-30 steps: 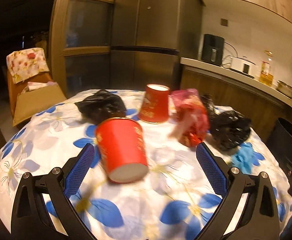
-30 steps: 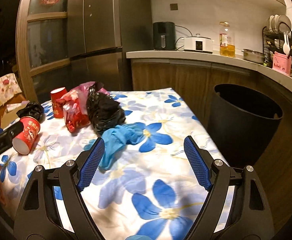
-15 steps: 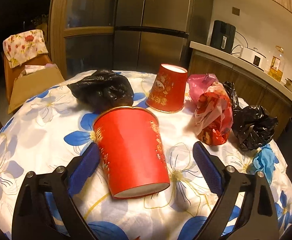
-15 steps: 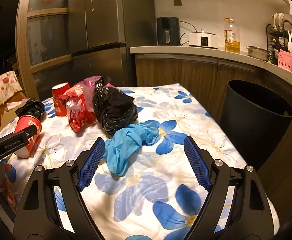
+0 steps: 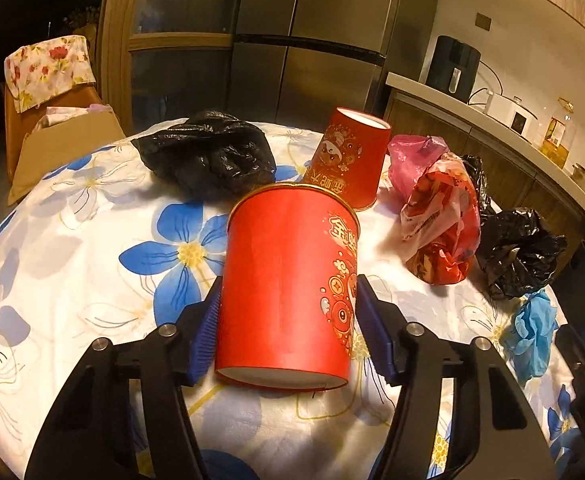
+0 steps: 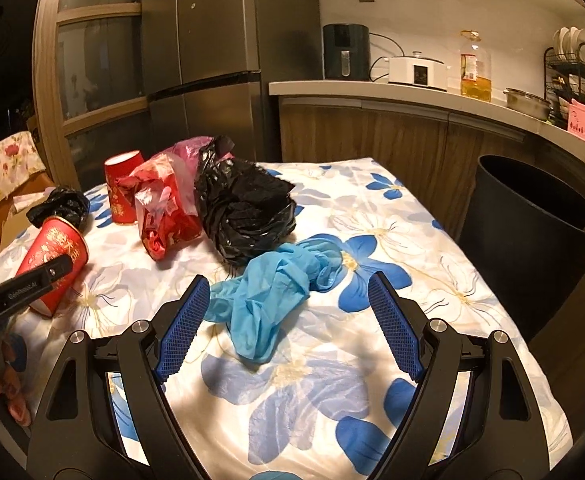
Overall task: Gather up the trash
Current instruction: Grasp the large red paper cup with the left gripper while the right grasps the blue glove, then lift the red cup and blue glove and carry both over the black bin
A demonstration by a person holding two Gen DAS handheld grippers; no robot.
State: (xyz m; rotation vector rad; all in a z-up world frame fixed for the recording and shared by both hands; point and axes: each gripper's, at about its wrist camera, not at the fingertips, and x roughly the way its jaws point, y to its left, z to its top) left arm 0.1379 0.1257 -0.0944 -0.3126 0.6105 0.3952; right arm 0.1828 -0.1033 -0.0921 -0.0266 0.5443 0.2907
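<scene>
A red paper cup [image 5: 288, 280] lies on its side on the flowered tablecloth [image 5: 92, 240], base towards the camera. My left gripper [image 5: 288, 292] is closing its jaws on it, and both blue pads touch its sides. The right wrist view shows the same cup [image 6: 52, 256] at the left behind a left finger [image 6: 32, 284]. My right gripper [image 6: 288, 280] stands open low over the table, a crumpled blue glove [image 6: 268, 300] lying between its fingers untouched. Further back are a second red cup [image 5: 348, 156] standing upside down, a red and pink plastic bag [image 5: 440, 216] and two black bags [image 5: 212, 152] [image 5: 520, 248].
A tall black bin [image 6: 532, 232] stands beside the table's right edge, below the kitchen counter [image 6: 412, 94] with appliances and an oil bottle. A chair with a flowered cover [image 5: 48, 68] and a cardboard box [image 5: 64, 144] sit past the far left edge. A hand [image 6: 4, 396] shows at lower left.
My left gripper moved forward and down around the lying cup and its jaws narrowed until the pads met the cup. My right gripper came closer to the blue glove, jaws unchanged.
</scene>
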